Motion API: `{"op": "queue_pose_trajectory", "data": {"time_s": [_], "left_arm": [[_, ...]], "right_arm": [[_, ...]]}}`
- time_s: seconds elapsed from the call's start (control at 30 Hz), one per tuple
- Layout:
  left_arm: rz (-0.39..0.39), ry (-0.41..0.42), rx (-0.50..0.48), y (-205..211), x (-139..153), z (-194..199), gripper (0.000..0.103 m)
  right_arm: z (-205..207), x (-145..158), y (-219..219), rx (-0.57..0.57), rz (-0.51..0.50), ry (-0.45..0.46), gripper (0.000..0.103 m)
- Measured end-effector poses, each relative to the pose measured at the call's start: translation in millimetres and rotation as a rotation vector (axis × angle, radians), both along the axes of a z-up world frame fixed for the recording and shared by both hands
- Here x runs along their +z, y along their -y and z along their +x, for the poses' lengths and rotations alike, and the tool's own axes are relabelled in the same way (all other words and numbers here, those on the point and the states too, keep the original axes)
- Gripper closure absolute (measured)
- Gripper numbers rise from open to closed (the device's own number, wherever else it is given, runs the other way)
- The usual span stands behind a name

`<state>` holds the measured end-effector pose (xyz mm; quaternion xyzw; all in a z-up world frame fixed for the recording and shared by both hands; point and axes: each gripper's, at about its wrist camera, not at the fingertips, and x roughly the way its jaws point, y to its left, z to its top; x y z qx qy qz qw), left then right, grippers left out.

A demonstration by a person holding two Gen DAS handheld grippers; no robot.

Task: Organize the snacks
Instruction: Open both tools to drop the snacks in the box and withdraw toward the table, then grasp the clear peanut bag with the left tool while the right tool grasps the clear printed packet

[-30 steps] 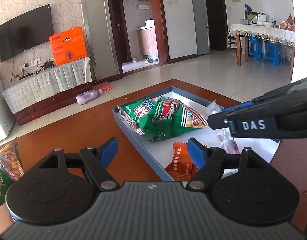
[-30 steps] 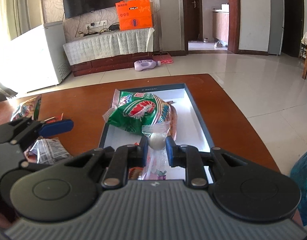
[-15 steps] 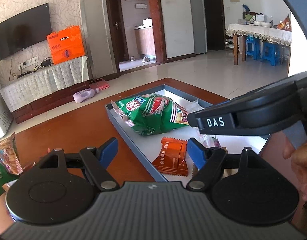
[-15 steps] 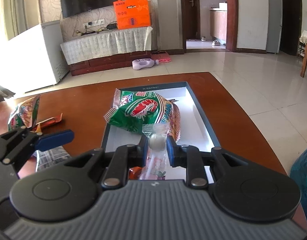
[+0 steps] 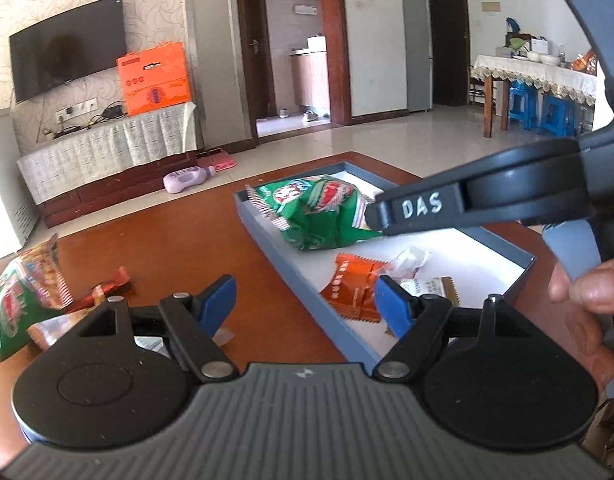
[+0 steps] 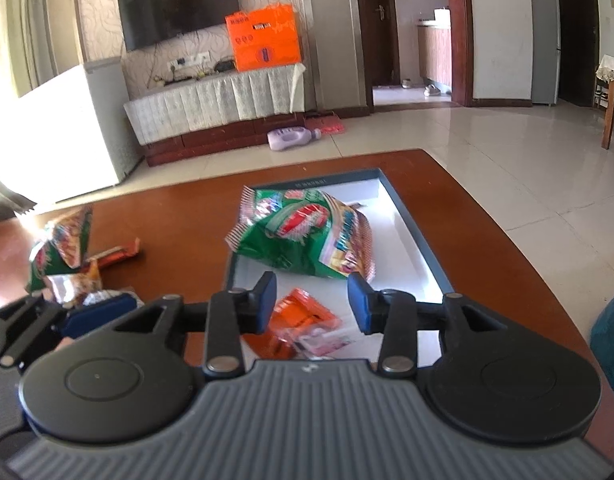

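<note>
A tiled living room with a wall television and an orange box on a draped cabinet is stretching behind the glossy reddish-brown wooden table, and every place below is being given relative to the shallow blue-walled, white-floored cardboard tray lying on that table. Inside the tray, at its far end, a large crinkly green foil snack bag is lying; toward its near end a small orange foil packet and a clear plastic sweet wrapper are resting together on the white floor. The right gripper is hovering just above that near end, its jaws having just been opening, now spread with nothing between the blue pads, the clear wrapper lying below them, free. The left gripper is hanging over the table just outside the tray's left wall, its jaws spread wide and holding nothing. Well outside the tray's left wall, a second green snack bag and 2 or more small wrapped packets are waiting on the bare wood. The step in hand looks like the release of 1 sweet into the tray; the next move probably calls for 1 gripper travelling to that loose pile, closing on a crinkly edge and carrying it over the tray wall.
</note>
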<state>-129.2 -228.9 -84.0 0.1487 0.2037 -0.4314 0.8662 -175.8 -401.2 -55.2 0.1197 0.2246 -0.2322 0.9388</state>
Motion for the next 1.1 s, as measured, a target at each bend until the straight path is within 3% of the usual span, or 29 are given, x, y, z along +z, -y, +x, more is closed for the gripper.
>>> {"op": "queue_pose_trajectory", "data": {"time_s": [0.17, 0.43, 0.57, 0.63, 0.73, 0.9, 1.1], "left_arm": [[-0.002, 0.019, 0.047, -32, 6, 7, 0.023], [0.033, 0.045, 0.191, -94, 30, 55, 0.023], [0.045, 0.093, 0.209, -121, 41, 70, 0.022], [0.042, 0.085, 0.235, -132, 38, 78, 0.022], [0.054, 0.027, 0.273, -145, 25, 90, 0.022], [0.085, 0.028, 0.282, -154, 12, 106, 0.022], [0.081, -0.034, 0.273, -139, -4, 129, 0.021]], "right_arm": [[2, 3, -18, 0.063, -0.005, 0.02, 0.061], [24, 5, -62, 0.258, -0.044, 0.009, 0.061], [40, 3, -86, 0.332, -0.052, -0.007, 0.061], [48, -1, -97, 0.365, -0.053, -0.029, 0.061], [61, -10, -116, 0.405, -0.102, -0.094, 0.039], [75, -20, -139, 0.431, -0.244, -0.162, 0.037], [98, -31, -134, 0.404, -0.239, -0.19, 0.036]]}}
